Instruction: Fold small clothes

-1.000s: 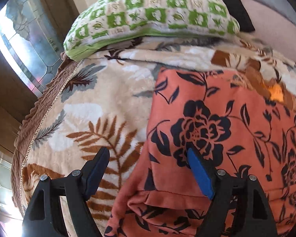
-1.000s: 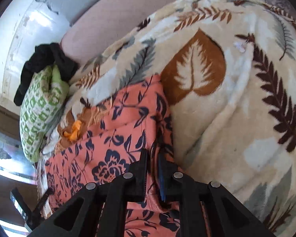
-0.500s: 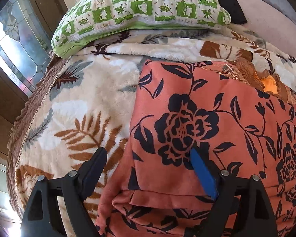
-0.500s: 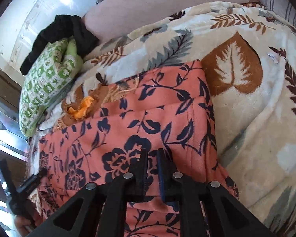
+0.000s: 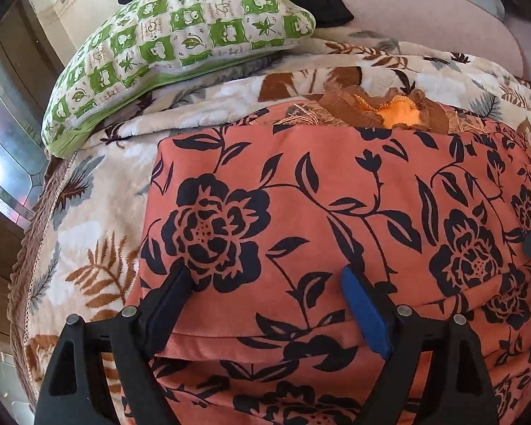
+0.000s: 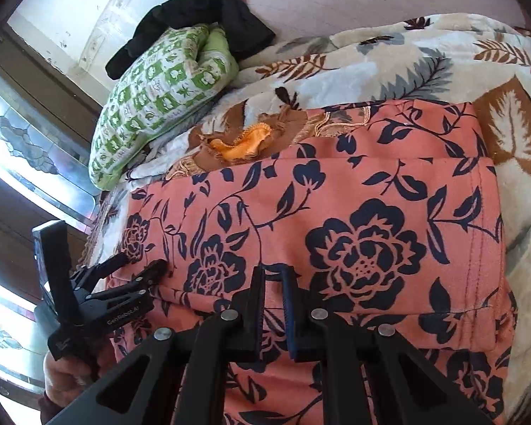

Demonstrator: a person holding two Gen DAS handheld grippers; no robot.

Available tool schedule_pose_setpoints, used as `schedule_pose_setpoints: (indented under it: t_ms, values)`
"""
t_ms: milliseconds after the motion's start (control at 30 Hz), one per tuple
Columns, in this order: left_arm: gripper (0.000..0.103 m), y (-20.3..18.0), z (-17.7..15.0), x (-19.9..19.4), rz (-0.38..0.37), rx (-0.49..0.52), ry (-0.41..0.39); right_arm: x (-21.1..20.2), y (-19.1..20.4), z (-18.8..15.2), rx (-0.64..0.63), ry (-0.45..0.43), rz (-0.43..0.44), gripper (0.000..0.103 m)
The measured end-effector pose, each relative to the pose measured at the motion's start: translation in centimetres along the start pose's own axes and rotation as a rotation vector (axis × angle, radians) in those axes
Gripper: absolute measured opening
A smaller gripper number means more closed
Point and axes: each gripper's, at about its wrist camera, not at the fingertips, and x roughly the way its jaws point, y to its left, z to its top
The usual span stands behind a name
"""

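I see the coral floral garment [image 5: 336, 194] lying on the leaf-print blanket [image 5: 99, 233], folded so that an upper layer overlaps a lower one; the fold edge runs across the near part of both wrist views.

Left gripper [image 5: 265, 279]: I read its jaws as spread wide. Both fingertips rest on the upper layer of the garment, near its left edge, with flat cloth between them and nothing clamped. In the right wrist view the same gripper [image 6: 141, 265] appears at the garment's left side, held by the person's hand [image 6: 67, 375].

Right gripper [image 6: 273, 276]: I read its jaws as drawn close together with only a narrow gap. The tips sit at the fold edge of the garment. I cannot confirm from either view whether cloth is pinched in that gap. A dark rounded part at the right edge of the left wrist view may belong to this gripper; I cannot tell.

Surroundings:
- A brown and orange ruffled cloth [image 5: 396, 111] lies just beyond the far edge of the garment, partly under it.
- A green checked pillow [image 5: 180, 42] sits on the blanket beyond that, to the left.
- A black cloth [image 6: 194, 17] lies against the pillow's far side.
- A leaded glass window [image 6: 24, 141] is at the left.
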Motion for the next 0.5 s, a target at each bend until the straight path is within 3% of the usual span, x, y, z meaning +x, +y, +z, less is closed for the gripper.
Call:
schedule_pose_setpoints:
  t_ms: [67,267,367,500]
  values:
    - [0.087,-0.1,-0.1,-0.4,-0.018,-0.003,-0.014,1.5,-0.2,-0.4,0.006,0.054,-0.022,0.013]
    - [0.087,-2.1,-0.1,-1.7,-0.149,0.032,-0.04,0.3,-0.2,0.0,0.026,0.004,0.039,0.012]
    - [0.088,-4.0,-0.7,-0.9,-0.11,0.098,-0.01,1.7,0.2,-0.3,-0.002,0.068,0.002,0.013]
    - [0.089,-3.2,-0.3,-1.5,-0.107,0.074,-0.042,0.5,-0.3,0.7,0.012,0.039,-0.015,0.013]
